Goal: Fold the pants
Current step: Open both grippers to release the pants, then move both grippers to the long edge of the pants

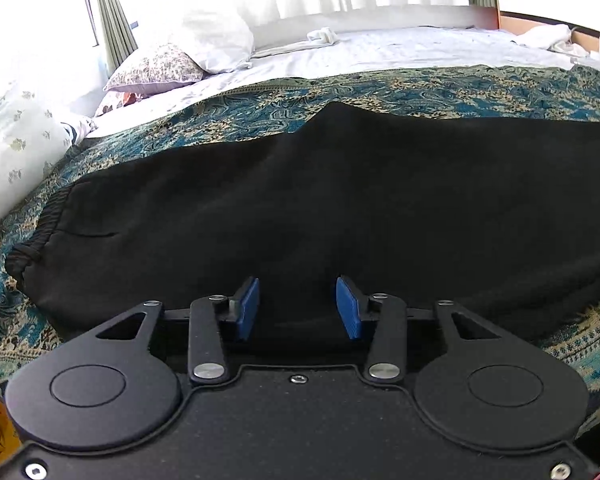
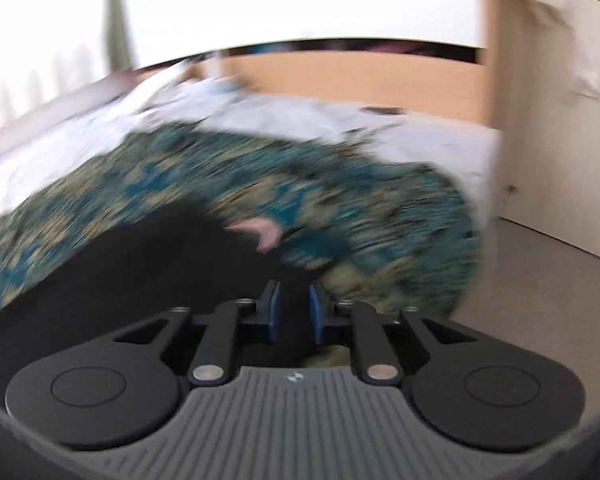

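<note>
Left gripper (image 1: 298, 307): the blue pads (image 1: 247, 309) are seen well apart at 6 o'clock of the left wrist view, with nothing held between them; black cloth is seen in the gap and beyond the tips.
Right gripper (image 2: 294, 312): the jaws are seen set a narrow gap apart, at 6 o'clock of the right wrist view; dark cloth is seen in the gap, but whether it is gripped cannot be told through the blur.
Pants (image 1: 320, 208): black, spread flat across the bed, filling the middle of the left wrist view from 9 o'clock to 3 o'clock; the gathered waistband (image 1: 40, 236) is found at 9 o'clock, and a raised peak of cloth at 12 o'clock of the garment.
Pants, right wrist view: a dark end of them (image 2: 140, 264) is seen from 9 o'clock to the centre, lying on the bedspread.
Pink shape (image 2: 266, 232): a small blurred thing is seen just past the dark cloth's far edge, toward 12 o'clock of the right gripper; what it is cannot be told.
Bedspread (image 1: 420, 88): teal and tan patterned, lying under the pants and showing around them.
Sheet (image 1: 380, 50): pale, seen beyond the bedspread at 12 o'clock.
Pillows (image 1: 160, 68): stacked at 10 o'clock, one floral, one white.
Curtains (image 1: 114, 16): hung at 11 o'clock by a bright window.
Floor (image 2: 548, 280): grey, seen at 3 o'clock of the right wrist view.
</note>
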`<state>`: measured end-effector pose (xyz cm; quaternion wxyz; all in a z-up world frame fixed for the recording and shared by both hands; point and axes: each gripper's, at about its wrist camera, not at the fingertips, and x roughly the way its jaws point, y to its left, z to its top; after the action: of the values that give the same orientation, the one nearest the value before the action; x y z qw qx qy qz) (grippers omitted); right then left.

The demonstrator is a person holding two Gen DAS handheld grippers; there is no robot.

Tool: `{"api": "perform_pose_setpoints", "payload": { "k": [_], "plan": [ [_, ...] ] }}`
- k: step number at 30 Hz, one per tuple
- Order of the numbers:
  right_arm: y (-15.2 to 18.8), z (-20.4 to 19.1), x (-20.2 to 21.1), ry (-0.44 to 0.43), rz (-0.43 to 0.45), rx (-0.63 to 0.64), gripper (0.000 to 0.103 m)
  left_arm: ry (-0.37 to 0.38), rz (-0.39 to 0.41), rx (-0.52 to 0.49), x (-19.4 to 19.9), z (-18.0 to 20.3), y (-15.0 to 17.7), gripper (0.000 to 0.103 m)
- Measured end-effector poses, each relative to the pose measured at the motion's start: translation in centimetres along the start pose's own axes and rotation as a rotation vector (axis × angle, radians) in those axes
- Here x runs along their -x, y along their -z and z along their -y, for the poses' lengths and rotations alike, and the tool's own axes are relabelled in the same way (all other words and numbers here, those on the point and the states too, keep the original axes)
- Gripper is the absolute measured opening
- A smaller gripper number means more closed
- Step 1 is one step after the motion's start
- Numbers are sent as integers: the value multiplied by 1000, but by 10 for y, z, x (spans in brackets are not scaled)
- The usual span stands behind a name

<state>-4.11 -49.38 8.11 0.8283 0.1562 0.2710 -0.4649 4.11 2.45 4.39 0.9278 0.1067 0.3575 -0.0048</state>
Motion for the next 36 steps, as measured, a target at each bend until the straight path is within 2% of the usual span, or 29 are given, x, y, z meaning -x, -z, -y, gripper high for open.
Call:
{"api": "perform_pose_setpoints", "payload": {
  "k": [3, 7, 9, 12, 18, 23, 26, 31, 36],
  "plan": [
    [-5, 11, 7, 36, 37, -33, 43, -4, 2, -8, 0, 2, 1, 43],
    [-1, 6, 17, -65, 26, -35, 52, -3, -2, 0, -1, 2, 1, 43],
    [0, -5, 18, -136, 5, -6, 57, -6, -2, -3, -1, 3, 1, 43],
    [10, -33, 25, -264, -32, 67, 60, -9, -3, -16, 0, 3, 2, 43],
    [55, -104, 61, -515, -90, 253, 64, -7, 3, -15, 6, 3, 3, 42],
    [103, -156, 116, -718, -91, 450, 72, 79, 2, 7, 21, -4, 4, 44],
    [128, -178, 145, -813, -79, 541, 74, 98, 3, -1, 25, -4, 8, 44],
    [160, -205, 179, -911, -76, 659, 77, 129, 11, -22, 31, -3, 10, 45],
    [183, -214, 203, -936, -95, 712, 79, 157, 18, -18, 36, -3, 14, 49]
  ]
}}
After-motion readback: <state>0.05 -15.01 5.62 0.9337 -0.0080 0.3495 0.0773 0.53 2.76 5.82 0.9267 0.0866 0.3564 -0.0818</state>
